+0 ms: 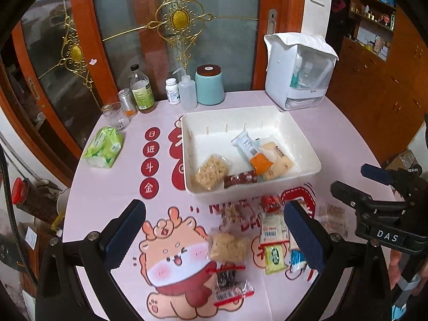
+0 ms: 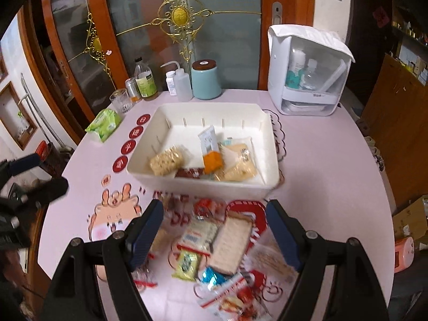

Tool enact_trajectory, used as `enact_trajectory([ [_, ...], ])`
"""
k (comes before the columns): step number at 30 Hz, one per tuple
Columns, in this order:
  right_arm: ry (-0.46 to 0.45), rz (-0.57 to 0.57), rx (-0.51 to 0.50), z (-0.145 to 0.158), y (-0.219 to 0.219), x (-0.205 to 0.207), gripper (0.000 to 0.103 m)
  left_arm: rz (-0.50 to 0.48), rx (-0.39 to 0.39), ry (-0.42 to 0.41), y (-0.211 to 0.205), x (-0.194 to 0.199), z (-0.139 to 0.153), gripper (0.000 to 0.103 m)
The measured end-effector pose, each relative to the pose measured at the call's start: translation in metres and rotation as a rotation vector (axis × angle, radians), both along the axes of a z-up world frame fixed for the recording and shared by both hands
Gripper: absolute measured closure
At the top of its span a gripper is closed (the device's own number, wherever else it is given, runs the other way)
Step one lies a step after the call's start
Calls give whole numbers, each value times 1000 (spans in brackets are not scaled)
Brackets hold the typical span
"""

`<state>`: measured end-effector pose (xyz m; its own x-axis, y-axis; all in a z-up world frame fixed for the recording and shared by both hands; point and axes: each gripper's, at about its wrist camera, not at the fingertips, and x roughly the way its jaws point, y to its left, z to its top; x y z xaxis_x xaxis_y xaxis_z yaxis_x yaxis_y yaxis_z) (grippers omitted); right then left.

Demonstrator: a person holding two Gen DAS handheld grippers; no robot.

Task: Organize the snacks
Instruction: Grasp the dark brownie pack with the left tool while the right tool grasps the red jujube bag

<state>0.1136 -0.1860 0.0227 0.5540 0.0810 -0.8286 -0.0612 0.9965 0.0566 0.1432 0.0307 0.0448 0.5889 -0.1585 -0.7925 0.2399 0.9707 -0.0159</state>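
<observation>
White plastic is forming the bin (image 1: pixel 307 147) that is already holding several packets, while the loose snacks (image 2: pixel 214 243) are lying scattered on the pink table (image 2: pixel 334 165) just in front of it. Both the left gripper (image 1: pixel 214 238) and the right gripper (image 2: pixel 214 235) are hovering above that heap with fingers wide apart and nothing between them. Because the wrappers are overlapping and look slippery, a closing grip is likely to be catching two at once, or pinching only a crinkled edge and dropping the packet short of the bin's rim.
</observation>
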Motion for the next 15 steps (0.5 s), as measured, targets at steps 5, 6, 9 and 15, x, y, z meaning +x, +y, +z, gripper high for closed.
enact_trajectory([
  [5, -2, 3, 8, -7, -13, -32, 23, 9, -2, -5, 3, -26, -1, 0],
  [6, -4, 4, 5, -9, -15, -38, 23, 10, -1, -5, 3, -32, -3, 0],
  [9, -4, 12, 17, -20, -23, -54, 23, 14, -3, 5, 2, -45, -12, 0],
  [15, 42, 11, 18, -62, -42, -83, 23, 72, -7, 11, 2, -67, -45, 0],
])
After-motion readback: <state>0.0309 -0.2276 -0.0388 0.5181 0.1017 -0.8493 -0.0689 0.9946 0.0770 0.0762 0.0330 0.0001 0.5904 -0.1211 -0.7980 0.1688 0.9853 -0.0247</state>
